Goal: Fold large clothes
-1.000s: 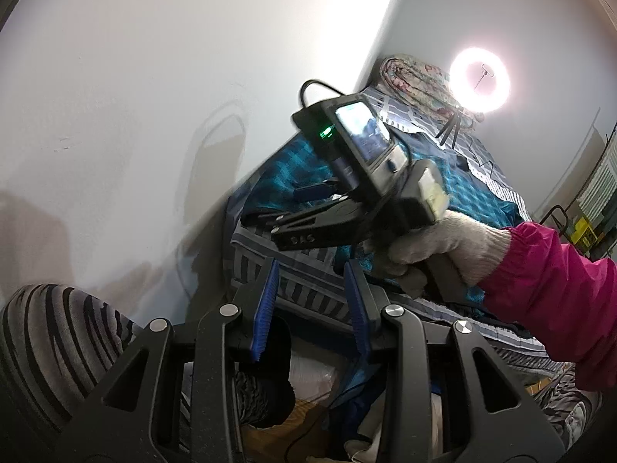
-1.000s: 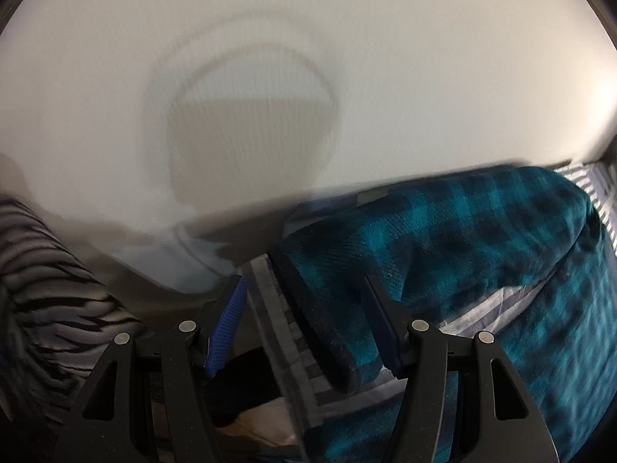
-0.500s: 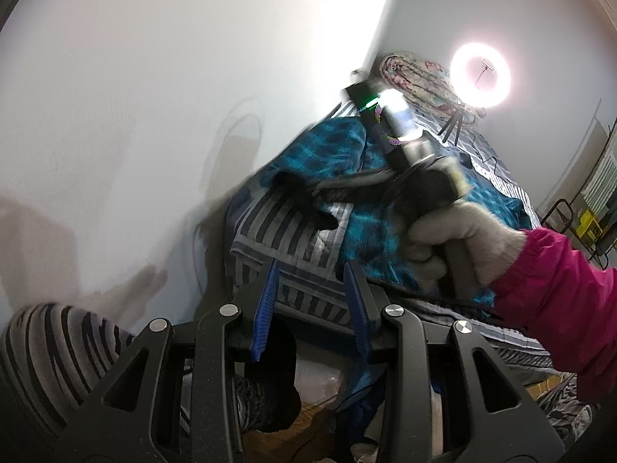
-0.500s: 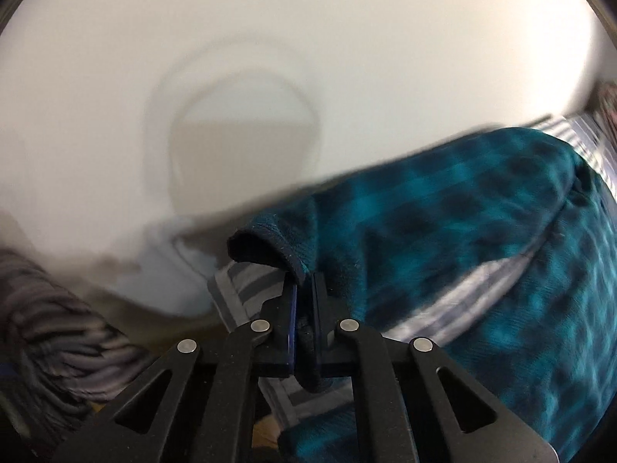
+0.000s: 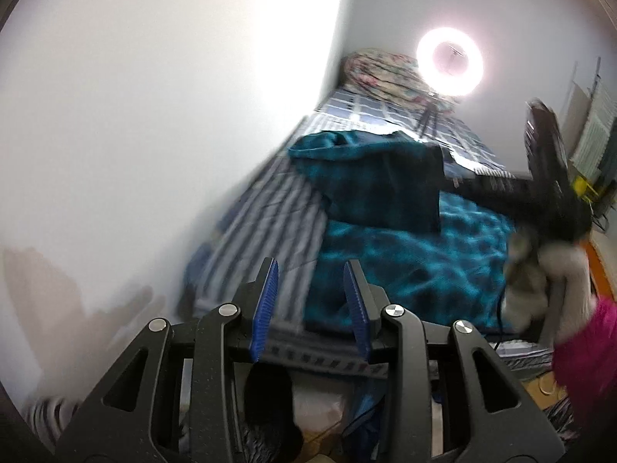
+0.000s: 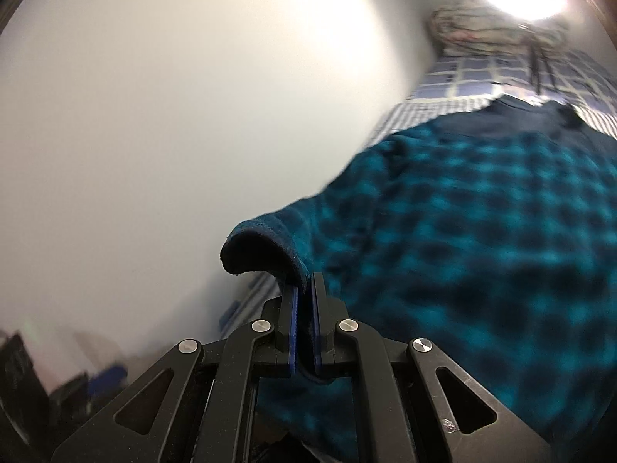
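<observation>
A large teal and black plaid fleece garment (image 5: 408,254) lies on a striped bed. My right gripper (image 6: 303,289) is shut on the garment's sleeve cuff (image 6: 262,247) and holds it lifted. In the left wrist view the lifted sleeve (image 5: 378,181) stretches over the garment toward the right, where the right gripper (image 5: 455,183) is held by a gloved hand (image 5: 540,281). My left gripper (image 5: 310,274) is open and empty, hovering above the near edge of the bed, apart from the garment.
The bed (image 5: 266,216) with a blue-grey striped sheet runs along a white wall (image 5: 154,115) on the left. A ring light on a tripod (image 5: 449,61) and a rolled floral quilt (image 5: 381,73) stand at the far end. Clutter lies under the bed's near end.
My right gripper closed on the sleeve cuff, then carried it up and to the right across the garment. The left gripper stayed open and shifted slightly.
</observation>
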{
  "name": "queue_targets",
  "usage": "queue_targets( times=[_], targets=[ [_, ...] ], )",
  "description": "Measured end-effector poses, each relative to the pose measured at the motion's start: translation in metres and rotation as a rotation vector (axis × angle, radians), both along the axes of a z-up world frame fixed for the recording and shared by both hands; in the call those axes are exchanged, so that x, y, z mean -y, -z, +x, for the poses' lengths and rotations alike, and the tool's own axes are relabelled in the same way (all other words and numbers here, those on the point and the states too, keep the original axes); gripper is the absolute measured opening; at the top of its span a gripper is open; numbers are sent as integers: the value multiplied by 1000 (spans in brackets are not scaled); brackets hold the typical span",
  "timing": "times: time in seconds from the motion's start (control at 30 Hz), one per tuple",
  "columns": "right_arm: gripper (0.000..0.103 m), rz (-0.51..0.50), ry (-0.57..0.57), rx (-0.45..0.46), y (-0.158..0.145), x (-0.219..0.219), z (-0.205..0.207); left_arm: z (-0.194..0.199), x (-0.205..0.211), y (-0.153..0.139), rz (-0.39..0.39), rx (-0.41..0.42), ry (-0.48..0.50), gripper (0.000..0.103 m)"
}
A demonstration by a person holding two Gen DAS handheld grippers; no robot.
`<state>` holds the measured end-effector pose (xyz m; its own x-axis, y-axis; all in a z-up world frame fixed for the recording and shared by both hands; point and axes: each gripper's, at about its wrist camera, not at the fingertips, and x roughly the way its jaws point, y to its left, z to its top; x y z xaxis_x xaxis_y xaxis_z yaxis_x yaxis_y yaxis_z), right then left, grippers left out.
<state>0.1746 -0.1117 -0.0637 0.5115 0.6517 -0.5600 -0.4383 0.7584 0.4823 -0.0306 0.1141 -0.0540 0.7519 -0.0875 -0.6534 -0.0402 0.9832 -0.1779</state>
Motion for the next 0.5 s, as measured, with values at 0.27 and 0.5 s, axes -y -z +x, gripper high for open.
queue_targets(
  times=[0.27, 0.5],
  targets=[
    [4, 54, 34, 20, 12, 14, -35, 113, 18, -10, -145, -123, 148, 64],
    [4, 56, 9, 4, 28, 16, -33, 198, 25, 12, -221, -274, 117, 64]
  ],
)
